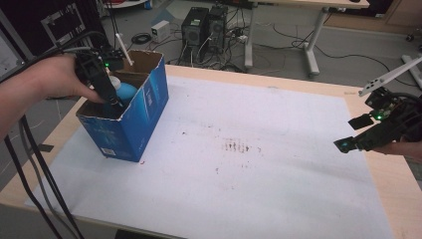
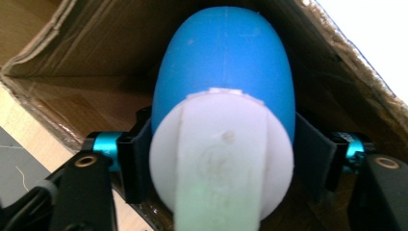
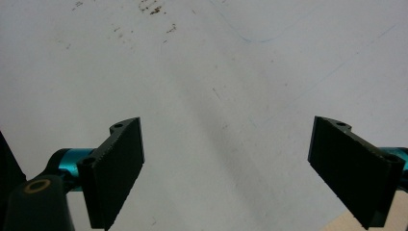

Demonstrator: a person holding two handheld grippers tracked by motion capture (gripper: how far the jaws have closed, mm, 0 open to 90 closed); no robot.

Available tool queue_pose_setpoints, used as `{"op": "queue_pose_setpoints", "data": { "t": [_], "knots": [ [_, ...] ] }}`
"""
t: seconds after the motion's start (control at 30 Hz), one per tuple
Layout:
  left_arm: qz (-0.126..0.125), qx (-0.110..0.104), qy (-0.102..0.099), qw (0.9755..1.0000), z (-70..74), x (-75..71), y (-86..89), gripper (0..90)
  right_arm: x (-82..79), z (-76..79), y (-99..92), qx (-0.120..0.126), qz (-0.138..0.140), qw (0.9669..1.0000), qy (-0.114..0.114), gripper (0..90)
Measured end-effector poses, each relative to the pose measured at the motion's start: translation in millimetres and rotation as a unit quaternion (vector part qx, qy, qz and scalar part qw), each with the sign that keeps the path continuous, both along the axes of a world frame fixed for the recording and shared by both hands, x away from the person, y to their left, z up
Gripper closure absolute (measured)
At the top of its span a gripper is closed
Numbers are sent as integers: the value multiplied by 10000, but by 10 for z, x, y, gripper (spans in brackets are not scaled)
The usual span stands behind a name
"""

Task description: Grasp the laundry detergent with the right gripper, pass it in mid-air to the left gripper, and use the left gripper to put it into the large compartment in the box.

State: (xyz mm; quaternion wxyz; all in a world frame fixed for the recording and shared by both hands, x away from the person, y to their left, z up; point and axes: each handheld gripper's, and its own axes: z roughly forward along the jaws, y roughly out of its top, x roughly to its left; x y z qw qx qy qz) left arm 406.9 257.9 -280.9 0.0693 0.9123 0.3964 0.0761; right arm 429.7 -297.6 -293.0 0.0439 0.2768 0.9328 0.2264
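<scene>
Reaching down into the box (image 1: pixel 149 94), my left gripper (image 2: pixel 221 159) has its pads beside the blue and white bottle (image 2: pixel 223 86), loosely. It looks light, smooth, slippery; its middle seems the best place to squeeze.

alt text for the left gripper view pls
A blue and white egg-shaped bottle sits between the left gripper jaws, inside a brown cardboard box. The white end faces the camera.
</scene>
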Motion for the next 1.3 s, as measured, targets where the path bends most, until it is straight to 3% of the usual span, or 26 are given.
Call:
{"op": "queue_pose_setpoints", "data": {
  "t": [0.23,0.37,0.53,0.7,0.73,0.77,0.8,0.93,1.1,1.13,1.17,1.3],
  "knots": [
    [-68,106,68,9999,28,-14,-24,232,-33,18,8,14,42,10000,5,119],
    [-113,174,-17,9998,137,-41,-1,196,-56,29,18,34,46,10000,24,120],
    [-240,229,-163,9993,393,-90,0,185,-90,57,36,77,74,9999,16,120],
    [-490,141,-425,9978,689,-128,-145,185,-122,87,70,119,91,9999,-41,119],
    [-490,141,-425,9978,689,-128,-145,185,-122,87,70,119,91,9999,-41,119],
    [-768,-1,-532,9956,800,-126,-327,172,-154,112,104,138,104,9998,-89,119],
    [-768,-1,-532,9956,800,-126,-327,170,-154,112,104,138,104,9998,-89,119],
    [-1126,-179,-591,9917,839,-112,-642,170,-194,150,187,163,189,9996,-163,119],
    [-1634,-209,-543,9848,745,-112,-1070,170,-222,186,278,140,271,9994,-184,119],
    [-1817,-268,-475,9818,694,-113,-1228,170,-237,209,333,163,321,9992,-200,120],
    [-1817,-268,-475,9818,694,-113,-1228,170,-237,209,333,163,321,9992,-200,120],
    [-2013,-383,-500,9775,581,-97,-1474,170,-255,255,429,189,450,9985,-244,119]
  ]
}}
